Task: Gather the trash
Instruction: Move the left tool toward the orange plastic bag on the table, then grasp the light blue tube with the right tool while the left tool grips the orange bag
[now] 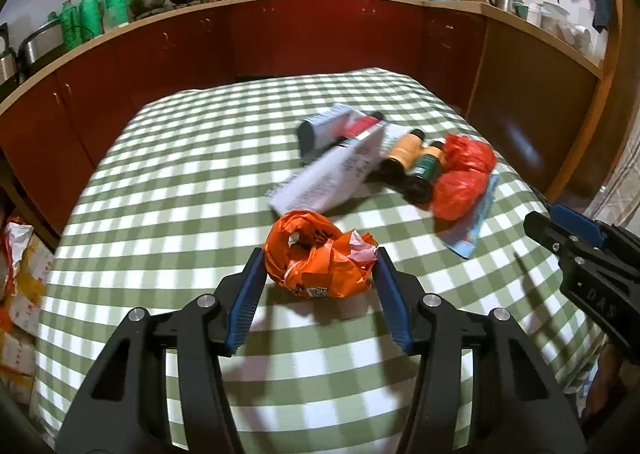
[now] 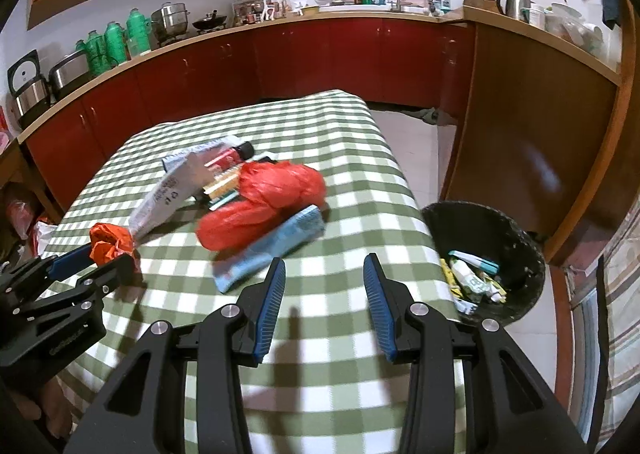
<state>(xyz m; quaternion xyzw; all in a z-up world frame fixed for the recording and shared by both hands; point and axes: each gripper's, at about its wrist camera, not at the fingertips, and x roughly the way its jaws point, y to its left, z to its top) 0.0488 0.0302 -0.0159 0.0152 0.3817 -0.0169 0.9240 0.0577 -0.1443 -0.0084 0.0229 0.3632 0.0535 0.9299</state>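
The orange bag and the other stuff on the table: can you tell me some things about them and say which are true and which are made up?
1. The left gripper has its fingers on either side of the orange bag. True.
2. The right gripper holds the red bag. False: it is open and holds nothing.
3. The bin is empty. False: wrappers lie inside.
4. The tablecloth is green and white checked. True.

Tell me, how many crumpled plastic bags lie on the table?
2. An orange bag sits between the left gripper's fingers at the near edge. A red bag lies farther right, beside the bottles and boxes. More could be hidden under the pile.
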